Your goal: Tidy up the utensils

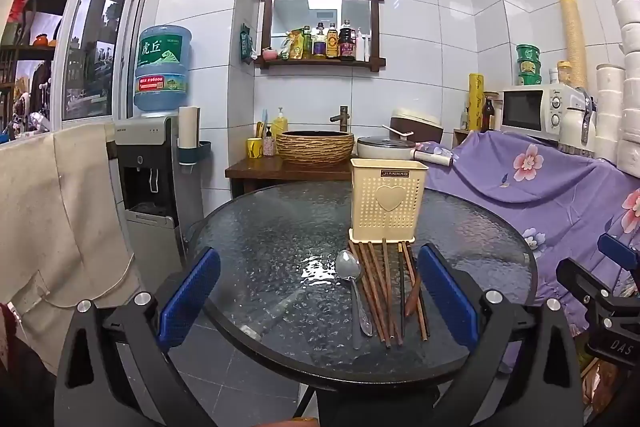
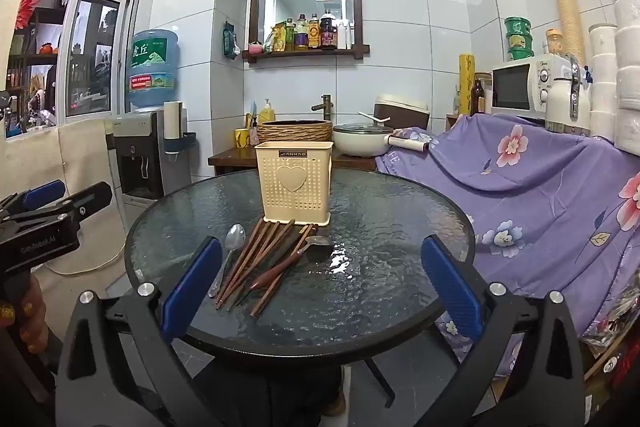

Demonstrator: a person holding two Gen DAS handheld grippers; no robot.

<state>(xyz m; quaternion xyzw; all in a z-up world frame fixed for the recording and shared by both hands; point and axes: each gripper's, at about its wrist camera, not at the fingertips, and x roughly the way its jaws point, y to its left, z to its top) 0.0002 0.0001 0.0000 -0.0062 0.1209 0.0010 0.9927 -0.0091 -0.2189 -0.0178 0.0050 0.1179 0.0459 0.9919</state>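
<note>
Only rightward: wooden-handled ladle (image 2: 298, 257) unobstructed.

I am seeing both wrist views evenly and brightly lit, with cool light coming from overhead. White glare is sitting on the glass table (image 1: 256, 251), just left of the chopsticks (image 1: 376, 291) in the left view and to their right in the right view (image 2: 344, 259). The wall tiles behind the table are bowing strongly toward the dark, vignetted corners. The centre is staying sharp; the edges are softening slightly.
</note>
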